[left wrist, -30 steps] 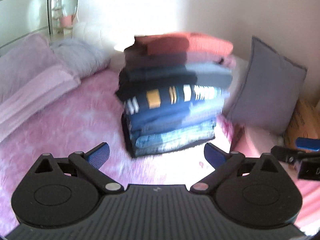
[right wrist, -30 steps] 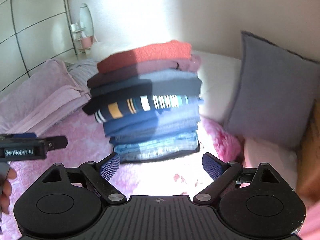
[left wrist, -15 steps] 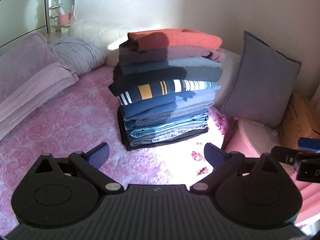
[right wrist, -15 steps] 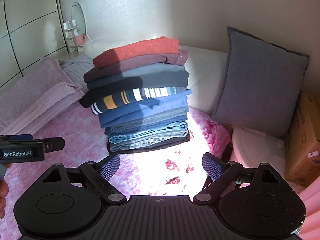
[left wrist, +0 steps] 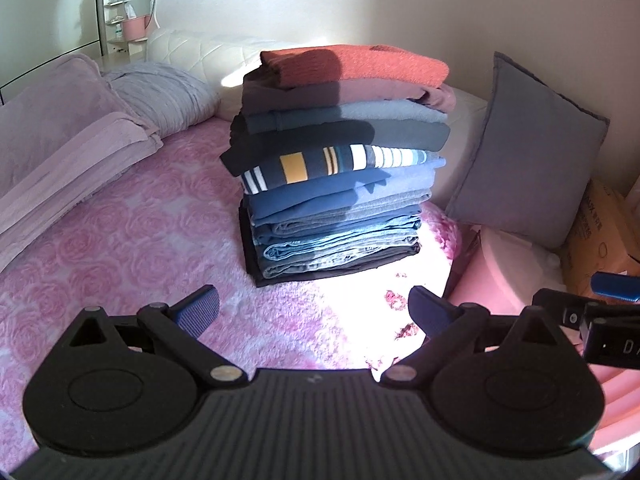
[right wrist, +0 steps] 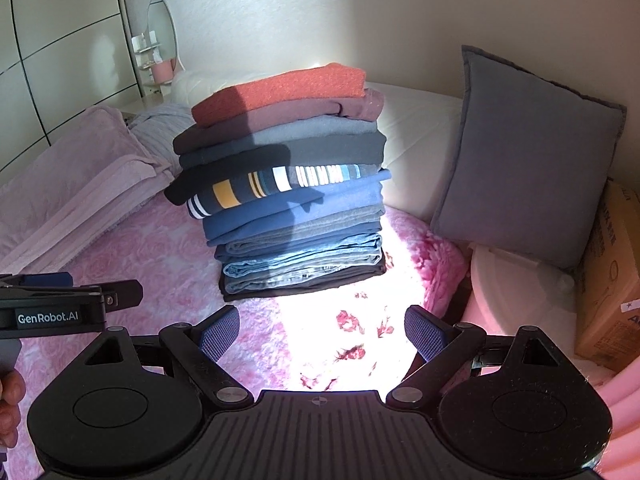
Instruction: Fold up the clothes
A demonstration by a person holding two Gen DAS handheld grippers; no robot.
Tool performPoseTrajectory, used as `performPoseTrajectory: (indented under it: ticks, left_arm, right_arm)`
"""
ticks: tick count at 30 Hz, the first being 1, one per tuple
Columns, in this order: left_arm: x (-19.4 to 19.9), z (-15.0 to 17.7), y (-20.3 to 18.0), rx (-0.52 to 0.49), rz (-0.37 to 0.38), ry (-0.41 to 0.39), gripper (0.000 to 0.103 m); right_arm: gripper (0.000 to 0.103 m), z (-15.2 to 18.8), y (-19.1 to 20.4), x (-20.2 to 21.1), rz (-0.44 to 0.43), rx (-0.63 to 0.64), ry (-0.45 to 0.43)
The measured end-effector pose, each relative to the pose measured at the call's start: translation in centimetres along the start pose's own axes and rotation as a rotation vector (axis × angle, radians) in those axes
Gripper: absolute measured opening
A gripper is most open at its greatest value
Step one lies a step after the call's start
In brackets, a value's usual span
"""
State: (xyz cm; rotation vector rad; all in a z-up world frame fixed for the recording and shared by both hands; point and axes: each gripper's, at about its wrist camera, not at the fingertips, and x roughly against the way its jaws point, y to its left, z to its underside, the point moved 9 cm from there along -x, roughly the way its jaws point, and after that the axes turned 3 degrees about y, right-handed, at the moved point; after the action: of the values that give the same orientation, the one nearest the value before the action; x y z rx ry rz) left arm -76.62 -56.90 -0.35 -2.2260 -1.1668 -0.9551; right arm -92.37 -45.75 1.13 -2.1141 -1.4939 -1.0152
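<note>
A tall stack of folded clothes [left wrist: 340,168] stands on the pink rose-pattern bedspread [left wrist: 120,248], with an orange knit [left wrist: 360,66] on top and jeans at the bottom. It also shows in the right wrist view [right wrist: 288,184]. My left gripper [left wrist: 314,310] is open and empty, held back from the stack's front. My right gripper [right wrist: 320,330] is open and empty, also short of the stack. The left gripper's body shows at the left edge of the right wrist view [right wrist: 60,308], and the right gripper's body [left wrist: 600,320] at the right of the left wrist view.
A grey cushion [left wrist: 524,160] leans against the wall right of the stack. Folded lilac blankets [left wrist: 60,160] and a pillow lie at left. A cardboard box [right wrist: 608,280] and a pink tub [left wrist: 500,276] stand beyond the bed's right edge. A mirror shelf stands far left.
Both grippers have drawn back slightly from the stack and steadied; the earlier blur is gone. Both jaws stay open and empty. The stack has not moved.
</note>
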Motion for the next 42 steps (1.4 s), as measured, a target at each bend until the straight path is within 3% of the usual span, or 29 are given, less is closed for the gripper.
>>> performPoseTrajectory:
  ticks: [42]
  left_arm:
    - [0.2,0.4,1.2,0.003,-0.044,-0.012,0.1]
  right_arm:
    - [0.092,-0.5,2.4,-1.3,-0.011,0.067,0.019]
